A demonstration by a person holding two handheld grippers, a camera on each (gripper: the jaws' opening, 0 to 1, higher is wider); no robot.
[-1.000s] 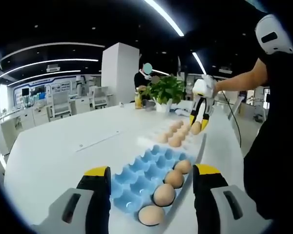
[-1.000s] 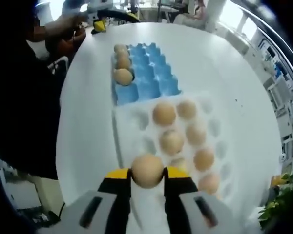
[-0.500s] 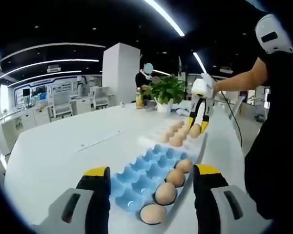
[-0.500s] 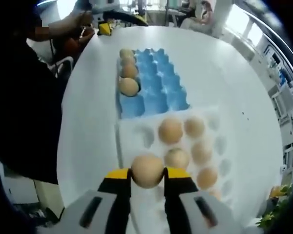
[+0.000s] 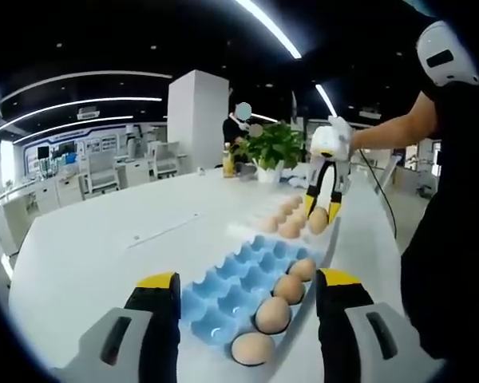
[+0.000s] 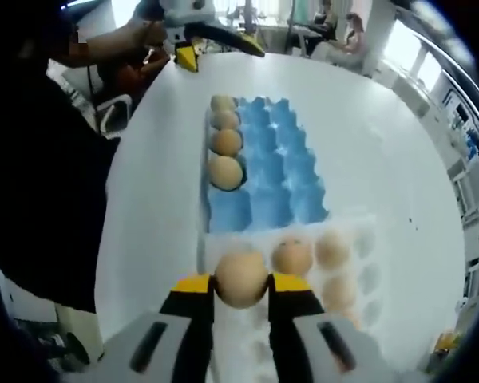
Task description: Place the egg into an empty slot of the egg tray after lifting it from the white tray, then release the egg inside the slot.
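The egg (image 6: 240, 279) sits pinched between the yellow-tipped jaws of the right gripper (image 6: 240, 289), held above the white tray (image 6: 359, 263), which has more eggs just beyond the tips. Farther ahead lies the blue egg tray (image 6: 283, 171), four eggs in a row along its left side. The left gripper (image 5: 243, 295) hangs wide open with nothing in it, at the blue tray's near end; past it, the right gripper (image 5: 320, 209) carries the egg (image 5: 318, 219).
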